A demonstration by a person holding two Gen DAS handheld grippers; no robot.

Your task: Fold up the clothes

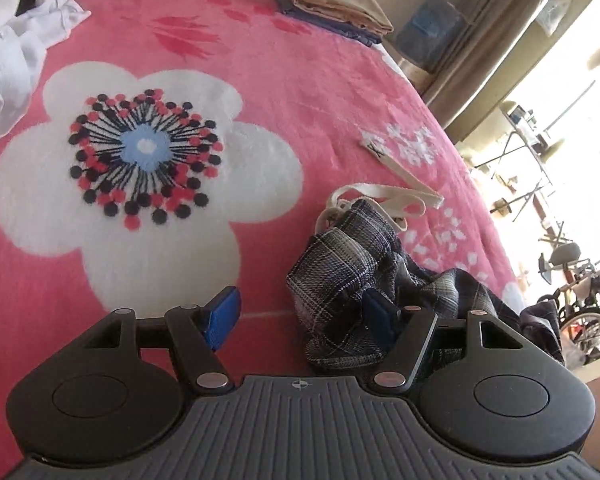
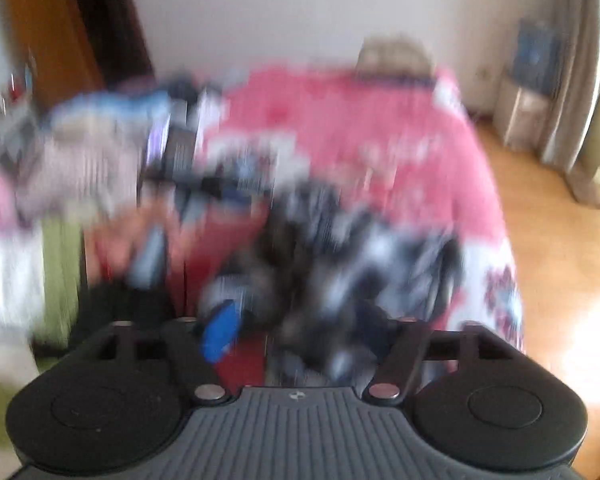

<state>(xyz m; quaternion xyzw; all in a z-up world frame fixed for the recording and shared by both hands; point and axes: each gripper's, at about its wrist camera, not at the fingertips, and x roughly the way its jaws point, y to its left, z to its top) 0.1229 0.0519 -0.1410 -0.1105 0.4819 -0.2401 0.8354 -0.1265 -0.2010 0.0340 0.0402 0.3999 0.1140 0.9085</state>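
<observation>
We see the plaid garment [image 1: 352, 280] bunched on the pink blanket [image 1: 300, 80], near the edge; left gripper [image 1: 304, 316] wide, nothing gripped; right gripper [image 2: 296, 328] wide too, pic v. blurry

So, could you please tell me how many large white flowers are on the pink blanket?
1: the large white flower lies left of the plaid garment. More may be hidden outside the view.

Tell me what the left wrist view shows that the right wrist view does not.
Only the left wrist view shows the big white flower printed on the blanket, the cream strap and a wheelchair. Only the right wrist view, which is blurred, shows the wooden floor. Both share the pink blanket, the crumpled plaid garment and the folded stack at the far edge.
</observation>
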